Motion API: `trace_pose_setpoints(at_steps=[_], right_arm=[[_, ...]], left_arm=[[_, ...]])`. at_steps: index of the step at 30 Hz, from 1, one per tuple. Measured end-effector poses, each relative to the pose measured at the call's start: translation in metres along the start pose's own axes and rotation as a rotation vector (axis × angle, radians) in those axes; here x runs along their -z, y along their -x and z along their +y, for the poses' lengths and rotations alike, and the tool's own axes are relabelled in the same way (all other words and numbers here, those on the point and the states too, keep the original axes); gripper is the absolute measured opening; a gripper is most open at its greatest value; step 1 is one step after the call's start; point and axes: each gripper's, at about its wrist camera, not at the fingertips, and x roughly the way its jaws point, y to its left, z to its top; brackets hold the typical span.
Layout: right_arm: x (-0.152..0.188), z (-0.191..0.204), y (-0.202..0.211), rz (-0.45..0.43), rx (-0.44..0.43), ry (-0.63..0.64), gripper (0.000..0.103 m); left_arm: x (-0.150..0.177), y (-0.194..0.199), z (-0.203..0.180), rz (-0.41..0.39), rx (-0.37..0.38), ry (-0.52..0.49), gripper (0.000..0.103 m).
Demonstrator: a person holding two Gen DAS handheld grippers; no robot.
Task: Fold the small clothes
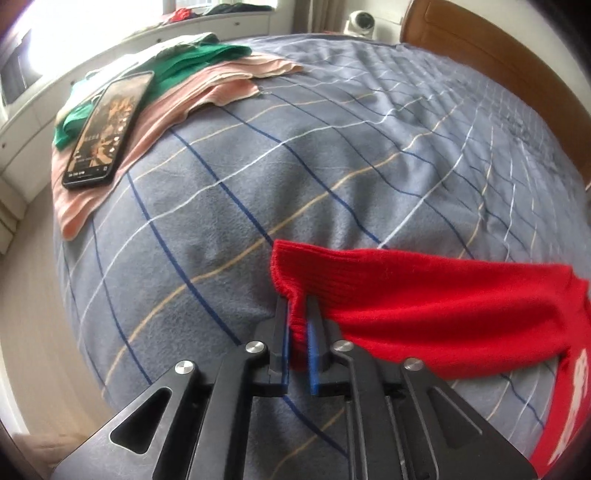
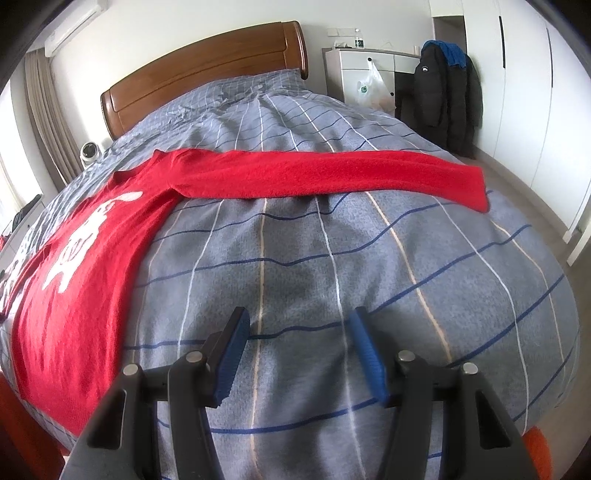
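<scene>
Left tongs (image 1: 299,314) stand narrow with the red sweater's (image 2: 74,280) cuff (image 1: 295,280) between the blue pads. Right tongs (image 2: 297,332) hang wide, nothing in them, over bare checked blanket (image 2: 314,258). The sweater lies flat on the bed, one sleeve (image 2: 332,173) stretched across toward the far edge. Plenty of clear blanket ahead. A phone (image 1: 107,129) rests on folded pink and green clothes (image 1: 177,96); wooden headboard (image 2: 207,62) beyond.

Bed (image 2: 332,240) with grey plaid cover, wooden headboard (image 2: 207,70). White wardrobe (image 2: 524,92), dark coats (image 2: 443,96) hanging nearby. Bright window (image 1: 92,18), beige floor (image 2: 517,192).
</scene>
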Motion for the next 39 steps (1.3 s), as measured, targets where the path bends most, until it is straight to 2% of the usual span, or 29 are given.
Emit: trace_pose_setpoints(at_steps=[1, 2, 3, 4, 5, 6, 9, 10, 12, 14, 16, 18, 22, 23, 25, 27, 39], right_arm=[[0.0, -0.001, 0.0, 0.0, -0.001, -0.002, 0.057], [0.0, -0.001, 0.0, -0.001, -0.002, -0.004, 0.057], [0.0, -0.001, 0.0, -0.002, -0.002, -0.004, 0.057], [0.0, -0.001, 0.001, -0.002, -0.002, -0.004, 0.057], [0.0, -0.001, 0.001, -0.002, -0.001, -0.004, 0.057], [0.0, -0.002, 0.002, -0.008, 0.0, -0.006, 0.057], [-0.003, -0.004, 0.017, -0.078, 0.007, -0.018, 0.059], [-0.004, -0.004, 0.023, -0.11, 0.014, -0.02, 0.067], [-0.005, -0.005, 0.034, -0.17, 0.038, -0.025, 0.077], [-0.009, -0.004, 0.038, -0.192, 0.05, -0.021, 0.079], [-0.014, -0.002, 0.032, -0.169, 0.047, -0.009, 0.08], [-0.017, 0.0, 0.023, -0.137, 0.035, -0.007, 0.08], [-0.011, 0.006, 0.005, -0.071, 0.023, 0.018, 0.08], [-0.007, 0.007, -0.004, -0.028, 0.021, 0.022, 0.08], [-0.001, 0.005, -0.017, 0.034, 0.029, 0.018, 0.081], [0.0, 0.004, -0.019, 0.034, 0.024, 0.011, 0.084], [0.004, 0.011, -0.025, 0.026, 0.028, 0.047, 0.093]], left_arm=[[0.001, 0.001, 0.001, 0.0, 0.007, -0.001, 0.014], [0.002, 0.005, 0.002, 0.001, 0.019, 0.001, 0.023], [0.004, 0.009, 0.005, 0.0, 0.026, 0.005, 0.038], [0.006, 0.015, 0.008, -0.003, 0.03, 0.015, 0.048], [0.008, 0.023, 0.009, -0.01, 0.024, 0.025, 0.066], [0.012, 0.033, 0.009, -0.027, 0.02, 0.033, 0.072], [0.023, 0.066, -0.001, -0.076, 0.083, -0.007, 0.077], [0.029, 0.075, -0.008, -0.087, 0.105, -0.031, 0.078], [0.043, 0.096, -0.027, -0.113, 0.15, -0.097, 0.088], [0.064, 0.112, -0.048, -0.13, 0.199, -0.178, 0.092], [0.08, 0.112, -0.076, -0.108, 0.242, -0.251, 0.093], [0.098, 0.101, -0.095, -0.052, 0.276, -0.287, 0.093], [0.124, 0.063, -0.113, 0.019, 0.261, -0.311, 0.093], [0.131, 0.054, -0.114, 0.014, 0.225, -0.333, 0.094], [0.139, 0.056, -0.117, -0.03, 0.204, -0.359, 0.097], [0.14, 0.055, -0.121, -0.014, 0.209, -0.374, 0.103], [0.153, 0.055, -0.119, -0.077, 0.183, -0.381, 0.103]])
